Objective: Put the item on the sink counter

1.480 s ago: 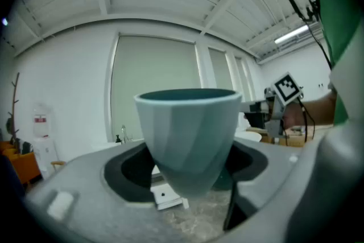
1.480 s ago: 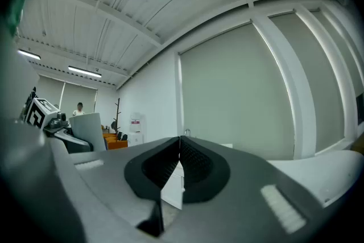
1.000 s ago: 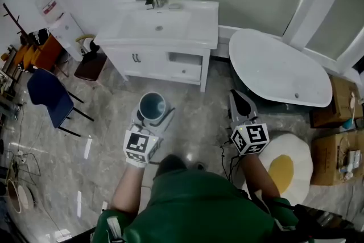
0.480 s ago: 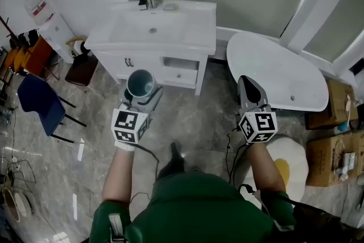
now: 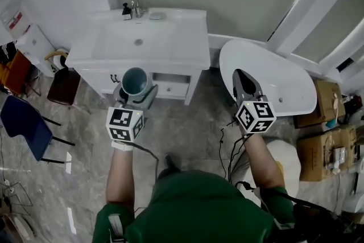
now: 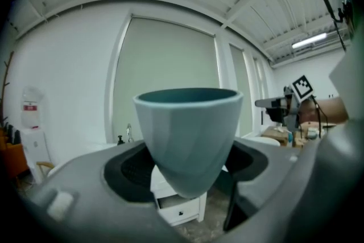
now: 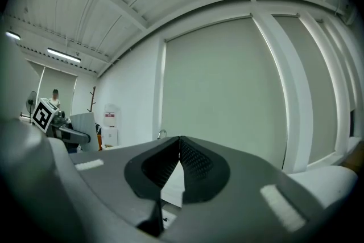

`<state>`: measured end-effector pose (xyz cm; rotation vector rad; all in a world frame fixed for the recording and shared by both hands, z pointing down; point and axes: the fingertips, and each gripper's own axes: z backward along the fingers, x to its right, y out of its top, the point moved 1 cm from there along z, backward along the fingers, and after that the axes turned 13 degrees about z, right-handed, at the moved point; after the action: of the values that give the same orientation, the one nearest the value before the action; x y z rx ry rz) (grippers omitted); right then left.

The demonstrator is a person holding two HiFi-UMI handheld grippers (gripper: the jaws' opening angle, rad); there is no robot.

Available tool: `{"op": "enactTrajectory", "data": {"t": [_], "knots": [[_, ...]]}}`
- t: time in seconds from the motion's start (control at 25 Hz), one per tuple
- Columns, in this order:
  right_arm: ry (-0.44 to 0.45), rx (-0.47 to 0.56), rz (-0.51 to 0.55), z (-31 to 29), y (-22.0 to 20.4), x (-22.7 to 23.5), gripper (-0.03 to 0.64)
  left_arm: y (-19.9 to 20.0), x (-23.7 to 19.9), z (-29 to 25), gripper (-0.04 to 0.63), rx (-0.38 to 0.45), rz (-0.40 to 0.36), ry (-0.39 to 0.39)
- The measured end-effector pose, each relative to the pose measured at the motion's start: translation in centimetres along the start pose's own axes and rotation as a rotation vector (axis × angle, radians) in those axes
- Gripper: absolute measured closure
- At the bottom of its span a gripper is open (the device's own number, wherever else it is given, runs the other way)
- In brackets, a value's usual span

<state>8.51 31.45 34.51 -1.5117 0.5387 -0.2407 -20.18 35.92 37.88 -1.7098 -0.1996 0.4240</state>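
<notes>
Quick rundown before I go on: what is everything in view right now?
cup: one, teal, upright in the left gripper
sink counter: one, white, ahead against the wall
faucet: one, metal, back of the sink counter
bathtub: one, white, right of the sink counter
chairs: two, blue and dark brown, floor at left
boxes: two, brown, floor at far right
left gripper: one, grey, shut on the cup
right gripper: one, grey, shut and empty, before the bathtub
</notes>
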Motion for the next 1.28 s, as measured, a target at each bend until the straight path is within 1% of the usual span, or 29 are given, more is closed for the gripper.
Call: {"op": "enactTrajectory", "data": {"t": [0.28,0.4,0.6,0.76,0.92,1.08,1.28], "knots": [[-0.037,-0.028,0.017,-5.4,-0.6,-0.8,0.615,0.6,-4.7,-4.5,0.236,-0.028,-0.004,-0.050],[-0.045,-0.039,0.021,-7.3,-1.2,-0.7,0.615,0.9,-5.7,-6.4,0.236,-0.035,-0.010,-0.069],[-0.046,-0.047,0.018,-10.6,-2.8,0.7,0.614,0.5,-6.9,-10.5,0.236,-0.062,-0.008,-0.083],[-0.022,-0.038,-0.002,-14.4,-4.5,3.1,0.615,0.4,-7.8,-14.3,0.236,-0.080,-0.018,-0.081],[0.005,-0.036,-0.030,-19.0,-6.0,5.8,0.615,1.5,-8.9,-18.7,0.236,-0.080,-0.038,-0.056],[0.040,-0.047,-0.043,-24.3,-6.9,9.1,0.615,2.7,-10.0,-24.5,0.236,-0.087,-0.026,-0.026],[0.070,-0.066,-0.059,-28.9,-8.6,14.2,0.615,2.9,-9.3,-31.4,0.236,-0.109,-0.012,-0.008]]}}
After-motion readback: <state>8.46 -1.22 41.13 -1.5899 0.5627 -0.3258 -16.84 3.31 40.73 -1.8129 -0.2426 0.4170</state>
